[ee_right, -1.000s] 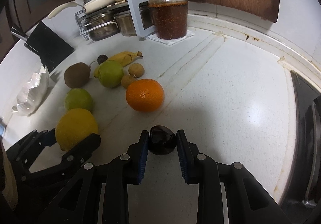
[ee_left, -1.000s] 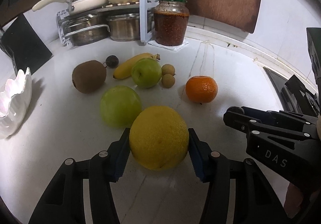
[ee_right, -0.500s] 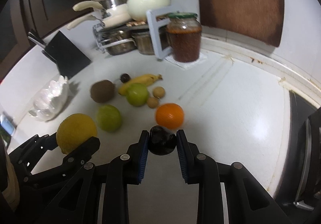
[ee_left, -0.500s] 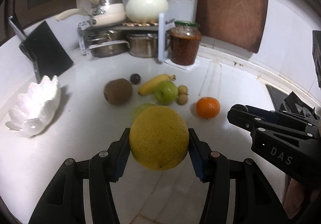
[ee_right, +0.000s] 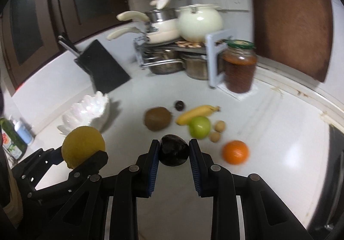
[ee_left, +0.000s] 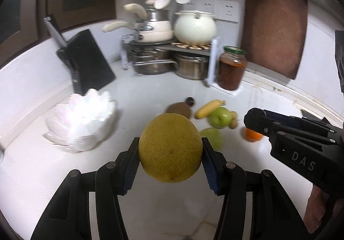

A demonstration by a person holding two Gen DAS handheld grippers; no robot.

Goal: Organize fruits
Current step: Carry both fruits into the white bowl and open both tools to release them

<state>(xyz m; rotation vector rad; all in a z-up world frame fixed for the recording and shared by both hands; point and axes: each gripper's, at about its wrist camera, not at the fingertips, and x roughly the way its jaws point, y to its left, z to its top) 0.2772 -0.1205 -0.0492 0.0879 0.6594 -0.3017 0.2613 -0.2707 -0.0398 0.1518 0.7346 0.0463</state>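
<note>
Aloft, dimpled yellow citrus point(ee_left: 169, 147), glossy dark oval fruit point(ee_right: 173, 153), scalloped white bowl point(ee_left: 80, 119)

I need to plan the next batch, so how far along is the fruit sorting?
Nothing looks placed yet: the white bowl shows no fruit in it. In hand: the left gripper grips a yellow citrus, the right gripper a dark fruit, both off the counter. Left on the counter: kiwi, banana, green apple, orange, two small brown fruits, a small dark fruit, and another green fruit.
</note>
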